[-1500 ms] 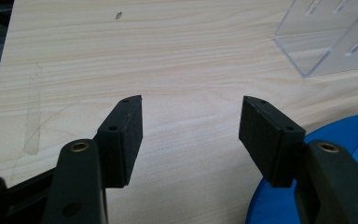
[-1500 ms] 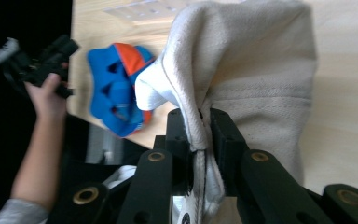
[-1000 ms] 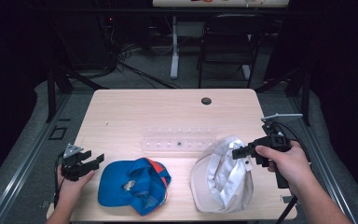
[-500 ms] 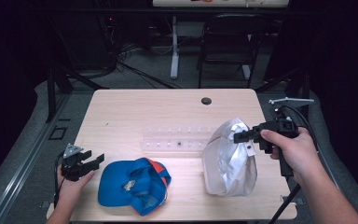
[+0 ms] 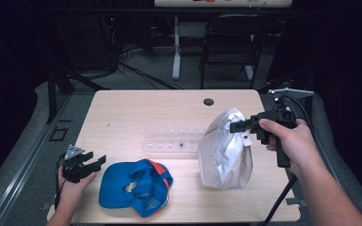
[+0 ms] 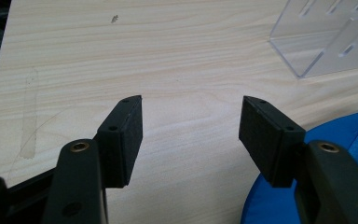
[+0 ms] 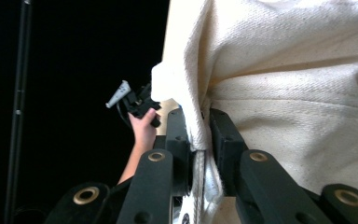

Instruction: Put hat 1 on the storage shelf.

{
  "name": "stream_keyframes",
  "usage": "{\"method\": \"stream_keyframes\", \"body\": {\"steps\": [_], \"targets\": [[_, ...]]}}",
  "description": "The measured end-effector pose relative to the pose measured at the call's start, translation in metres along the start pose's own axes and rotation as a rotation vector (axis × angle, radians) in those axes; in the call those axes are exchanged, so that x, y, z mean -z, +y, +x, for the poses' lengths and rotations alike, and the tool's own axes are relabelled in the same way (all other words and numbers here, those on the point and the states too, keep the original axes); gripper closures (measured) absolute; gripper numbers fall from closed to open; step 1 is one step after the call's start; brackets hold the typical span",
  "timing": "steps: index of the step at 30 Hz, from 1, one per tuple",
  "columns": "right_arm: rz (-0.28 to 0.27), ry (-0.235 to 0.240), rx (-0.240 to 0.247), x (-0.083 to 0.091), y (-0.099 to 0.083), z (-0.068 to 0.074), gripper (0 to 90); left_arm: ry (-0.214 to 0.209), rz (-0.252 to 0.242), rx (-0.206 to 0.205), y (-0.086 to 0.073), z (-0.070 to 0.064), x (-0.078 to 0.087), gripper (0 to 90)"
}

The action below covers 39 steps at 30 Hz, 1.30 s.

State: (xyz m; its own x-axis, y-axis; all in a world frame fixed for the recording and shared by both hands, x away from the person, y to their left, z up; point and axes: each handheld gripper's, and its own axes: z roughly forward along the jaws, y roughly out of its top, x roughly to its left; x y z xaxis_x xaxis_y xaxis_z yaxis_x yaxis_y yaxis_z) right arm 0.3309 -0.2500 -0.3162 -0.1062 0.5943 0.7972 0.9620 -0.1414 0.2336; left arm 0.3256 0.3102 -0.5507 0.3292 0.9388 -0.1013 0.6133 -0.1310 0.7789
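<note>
White cap (image 5: 226,150) is up off its flat lie from a second ago: now stood nearly upright, lower edge touching the counter (image 5: 136,113), right of centre. Right hand-held gripper (image 5: 235,126) is clamped on a fold of its fabric near the top; the right gripper view shows cloth (image 7: 279,93) pinched between both jaws. That gripper has risen and shifted back along with the cap.

Left hand-held gripper (image 5: 92,162) hasn't moved; it sits at the counter's near-left edge, jaws spread, nothing between them. Blue cap (image 5: 134,186) with an orange patch lies just beside it, untouched. Clear plastic rack (image 5: 174,141) sits between the caps, further back.

Risks, as I read it: the grip is on a thin fold only, so the fabric could slip out under the cap's weight. Swinging left could knock the rack.

No readable writing. Small emblem on the blue cap, too blurred to identify.
</note>
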Motion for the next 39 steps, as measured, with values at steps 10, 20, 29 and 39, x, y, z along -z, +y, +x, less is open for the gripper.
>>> {"method": "stream_keyframes", "body": {"steps": [10,20,29,39], "targets": [[-0.015,0.059,0.017,-0.009,0.021,0.025,79.8,-0.004,-0.007,0.0,0.0,-0.001,-0.001,40.3],[-0.026,0.082,0.022,-0.031,0.044,0.048,79.7,-0.007,-0.009,0.002,0.001,-0.001,-0.002,40.2],[-0.045,0.101,0.007,-0.048,0.061,0.054,79.7,-0.007,0.0,-0.003,0.001,0.0,0.0,40.2],[-0.061,0.094,-0.009,-0.071,0.081,0.063,79.7,-0.009,0.0,-0.014,0.001,-0.001,-0.001,40.2]]}}
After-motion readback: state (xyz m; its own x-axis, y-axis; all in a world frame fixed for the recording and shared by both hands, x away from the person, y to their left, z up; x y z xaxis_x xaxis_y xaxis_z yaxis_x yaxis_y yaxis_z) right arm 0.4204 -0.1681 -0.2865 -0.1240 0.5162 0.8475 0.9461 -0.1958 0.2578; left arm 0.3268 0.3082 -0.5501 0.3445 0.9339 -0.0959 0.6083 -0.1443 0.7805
